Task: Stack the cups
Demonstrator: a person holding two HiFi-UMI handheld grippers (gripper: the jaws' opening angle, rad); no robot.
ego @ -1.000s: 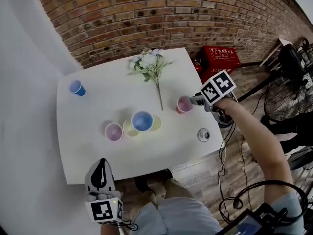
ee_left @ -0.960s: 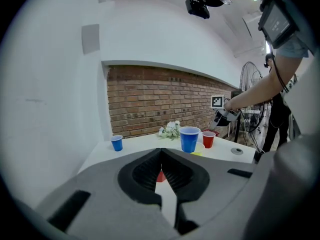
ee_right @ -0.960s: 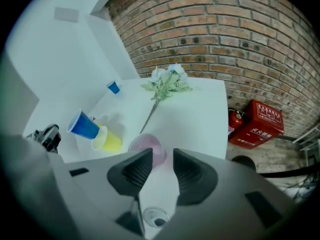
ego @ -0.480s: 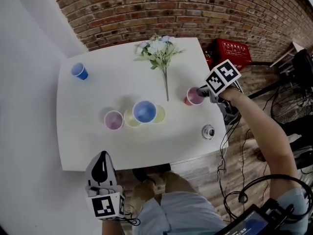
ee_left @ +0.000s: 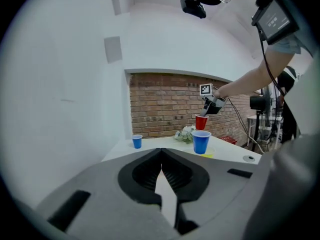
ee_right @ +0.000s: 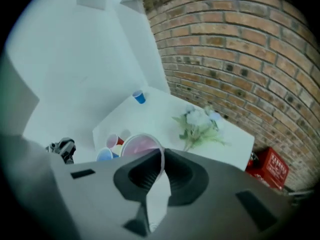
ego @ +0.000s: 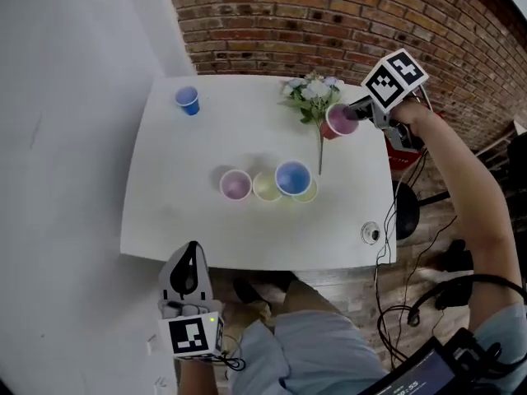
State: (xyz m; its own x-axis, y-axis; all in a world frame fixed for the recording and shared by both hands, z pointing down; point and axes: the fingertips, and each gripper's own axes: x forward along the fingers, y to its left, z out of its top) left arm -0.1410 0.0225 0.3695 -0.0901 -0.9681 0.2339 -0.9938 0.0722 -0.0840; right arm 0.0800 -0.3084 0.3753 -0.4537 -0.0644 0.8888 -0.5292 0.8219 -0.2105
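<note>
Red cup [ego: 340, 120], blue corner cup [ego: 188, 100], yellow cup [ego: 267, 187], white table [ego: 189, 212], red-brown brick wall [ego: 329, 15], white-green flowers [ego: 313, 93].

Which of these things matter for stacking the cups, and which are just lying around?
Job: held red cup, right hand-held gripper, second red cup, yellow cups, middle blue cup, corner blue cup.
Lying about: flowers, small round object, red crate.

Head view looks steeply down over the whole table [ego: 185, 220]. Left gripper view faces it nearly level from its near edge; right gripper view, seemingly higher, from the far corner.
</note>
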